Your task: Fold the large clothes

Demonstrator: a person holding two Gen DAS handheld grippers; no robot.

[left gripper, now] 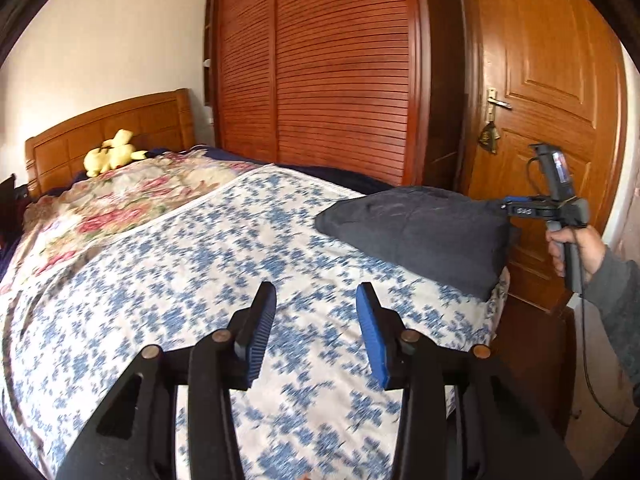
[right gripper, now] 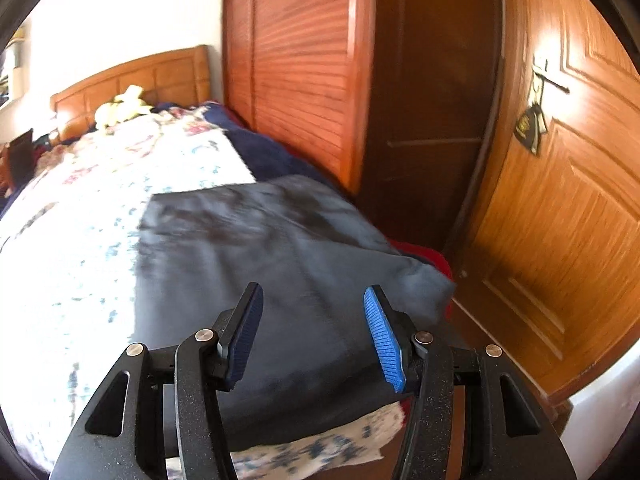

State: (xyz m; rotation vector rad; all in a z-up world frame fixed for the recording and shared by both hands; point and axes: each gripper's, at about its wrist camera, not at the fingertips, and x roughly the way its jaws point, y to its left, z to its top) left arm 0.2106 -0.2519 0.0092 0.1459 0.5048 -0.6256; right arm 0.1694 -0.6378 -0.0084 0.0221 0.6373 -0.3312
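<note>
Here my left gripper [left gripper: 316, 328] hovers over the floral bedsheet [left gripper: 180, 264], fingers spread; my right gripper [right gripper: 314, 336], fingers also spread, hangs above the folded dark garment [right gripper: 260, 248].

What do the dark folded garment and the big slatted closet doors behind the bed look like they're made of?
The folded garment looks like soft, matte, dark grey-blue woven or knit cloth: it creases and sags at the bed corner, without shine. The closet doors look like reddish-brown wood with a slight satin varnish, with rows of thin horizontal slats; whether solid wood or veneer can't be told.
</note>
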